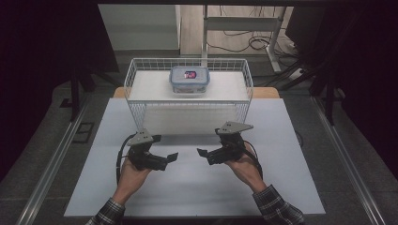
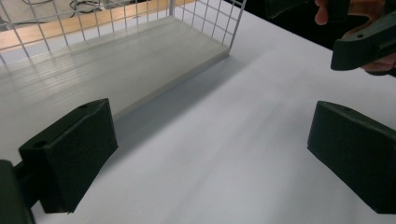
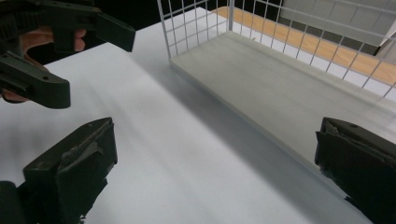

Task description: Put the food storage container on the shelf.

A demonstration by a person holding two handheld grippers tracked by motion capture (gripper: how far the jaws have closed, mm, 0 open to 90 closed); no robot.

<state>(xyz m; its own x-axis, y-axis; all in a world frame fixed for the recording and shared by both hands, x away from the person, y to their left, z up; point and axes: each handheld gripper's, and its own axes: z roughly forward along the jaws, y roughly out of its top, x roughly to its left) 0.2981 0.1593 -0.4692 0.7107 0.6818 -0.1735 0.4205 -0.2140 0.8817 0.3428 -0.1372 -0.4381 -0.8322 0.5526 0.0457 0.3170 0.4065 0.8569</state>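
Note:
A white wire basket (image 1: 136, 77) stands at the back middle of the white mat (image 1: 197, 187). Inside it, toward the far side, sits a clear lidded container (image 1: 189, 78) with something red and dark in it. My left gripper (image 1: 165, 149) is held open just in front of the basket's left corner, nothing between its jaws. My right gripper (image 1: 210, 143) is open too and faces it from the right, with a small gap between the two. In the left gripper view my open left gripper (image 2: 212, 154) spans bare mat. The right gripper view has the right gripper (image 3: 210, 172) open beside the basket's near wall (image 3: 187, 28).
The basket's pale floor (image 2: 116, 60) is bare at its near side. A wooden table edge (image 1: 267, 93) shows behind the mat. Dark floor, metal rails (image 1: 51, 159) and desk legs with cables (image 1: 263, 42) surround the table. The mat in front of the grippers is bare.

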